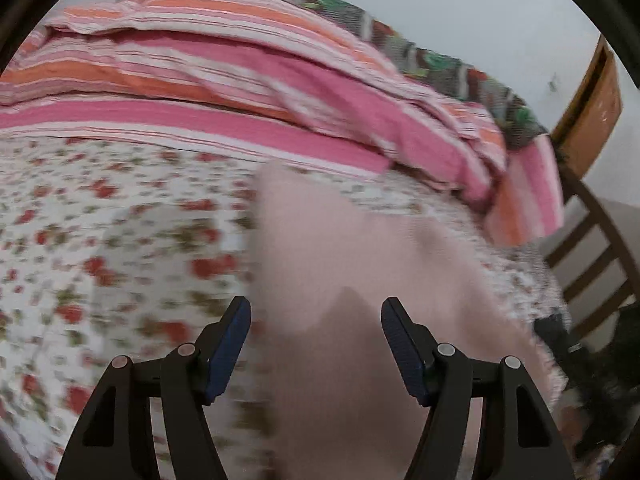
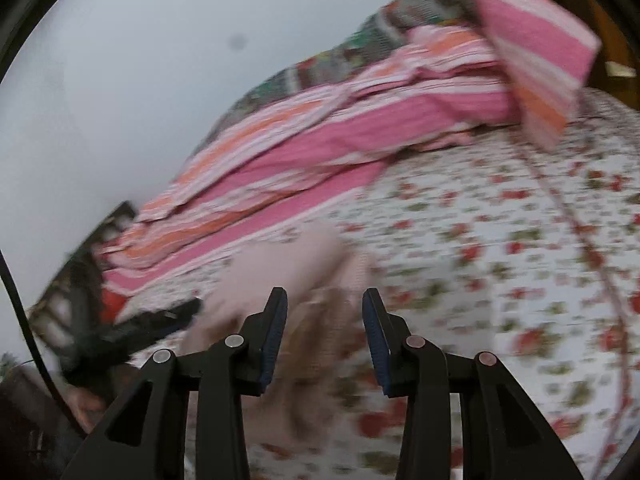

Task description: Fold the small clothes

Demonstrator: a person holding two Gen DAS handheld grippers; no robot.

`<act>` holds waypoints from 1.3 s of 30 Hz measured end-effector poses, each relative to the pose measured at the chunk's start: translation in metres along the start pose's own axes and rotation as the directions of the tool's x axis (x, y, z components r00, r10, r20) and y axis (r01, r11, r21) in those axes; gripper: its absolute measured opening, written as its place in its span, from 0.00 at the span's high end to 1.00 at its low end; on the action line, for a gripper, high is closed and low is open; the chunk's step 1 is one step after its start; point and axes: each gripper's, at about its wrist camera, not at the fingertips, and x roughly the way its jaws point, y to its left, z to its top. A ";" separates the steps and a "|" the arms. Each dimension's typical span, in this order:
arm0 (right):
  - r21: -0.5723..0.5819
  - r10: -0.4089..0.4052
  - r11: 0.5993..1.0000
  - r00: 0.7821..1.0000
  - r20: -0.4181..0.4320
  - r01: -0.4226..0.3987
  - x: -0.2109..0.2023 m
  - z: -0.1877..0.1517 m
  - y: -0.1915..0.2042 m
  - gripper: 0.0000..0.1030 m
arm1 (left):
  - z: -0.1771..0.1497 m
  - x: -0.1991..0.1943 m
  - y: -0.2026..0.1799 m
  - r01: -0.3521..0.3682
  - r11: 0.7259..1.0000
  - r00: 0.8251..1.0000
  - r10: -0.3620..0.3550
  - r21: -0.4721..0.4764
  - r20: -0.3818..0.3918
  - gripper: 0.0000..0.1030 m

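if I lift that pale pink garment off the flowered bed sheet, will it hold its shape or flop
Probably flop: the pale pink garment lies creased and limp on the flowered sheet. It looks like thin, light cloth, so unheld parts would likely hang down. Blur hides finer detail.

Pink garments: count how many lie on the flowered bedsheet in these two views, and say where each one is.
1. The pale pink garment lies on the flowered bedsheet just ahead of both grippers, below the striped blanket. Blur may hide others.

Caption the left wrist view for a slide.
Left gripper, jaws open, over pale pink garment on floral bedsheet.
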 end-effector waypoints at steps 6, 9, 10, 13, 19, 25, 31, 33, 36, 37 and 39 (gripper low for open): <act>-0.025 0.070 0.997 0.997 -0.030 -0.071 0.022 -0.008 0.033 0.61 | 0.001 0.001 0.026 -0.021 0.997 0.998 0.017 0.077 0.060 0.36; -0.068 0.006 0.998 0.998 -0.068 -0.011 0.035 -0.018 0.043 0.62 | 0.002 0.003 0.027 0.007 0.994 0.996 -0.017 0.113 0.089 0.36; -0.094 -0.031 0.995 0.996 -0.083 0.023 0.040 -0.021 0.046 0.66 | 0.001 0.005 0.028 0.020 0.993 0.995 -0.032 0.120 0.099 0.36; -0.242 -0.167 0.960 0.982 -0.092 0.140 0.047 -0.035 0.058 0.90 | 0.000 0.013 0.032 0.050 0.994 0.995 -0.058 0.096 0.079 0.36; -0.178 -0.185 0.969 0.981 -0.065 0.171 0.029 -0.053 0.030 0.92 | 0.002 -0.006 0.045 0.158 0.986 0.984 -0.162 0.052 0.080 0.36; -0.141 -0.175 0.976 0.982 -0.069 0.164 0.020 -0.062 0.028 0.82 | -0.002 -0.004 0.041 0.197 0.979 0.979 -0.200 0.058 0.035 0.36; -0.120 -0.163 0.981 0.984 -0.073 0.153 0.029 -0.032 0.030 0.44 | 0.002 -0.003 0.038 0.215 0.974 0.975 -0.218 0.065 0.042 0.36; -0.070 -0.156 0.986 0.982 -0.106 0.149 0.045 -0.019 0.018 0.39 | 0.006 -0.005 0.038 0.216 0.974 0.973 -0.221 0.076 0.065 0.36; 0.023 -0.113 0.993 0.972 -0.208 0.120 0.078 -0.010 -0.005 0.34 | 0.013 -0.012 0.044 0.198 0.976 0.973 -0.207 0.091 0.105 0.36; 0.058 -0.082 0.993 0.967 -0.243 0.099 0.088 -0.011 -0.011 0.31 | 0.015 -0.015 0.046 0.190 0.977 0.973 -0.200 0.093 0.117 0.36; 0.107 -0.039 0.992 0.958 -0.284 0.072 0.103 -0.013 -0.019 0.28 | 0.019 -0.019 0.055 0.180 0.980 0.971 -0.191 0.088 0.143 0.36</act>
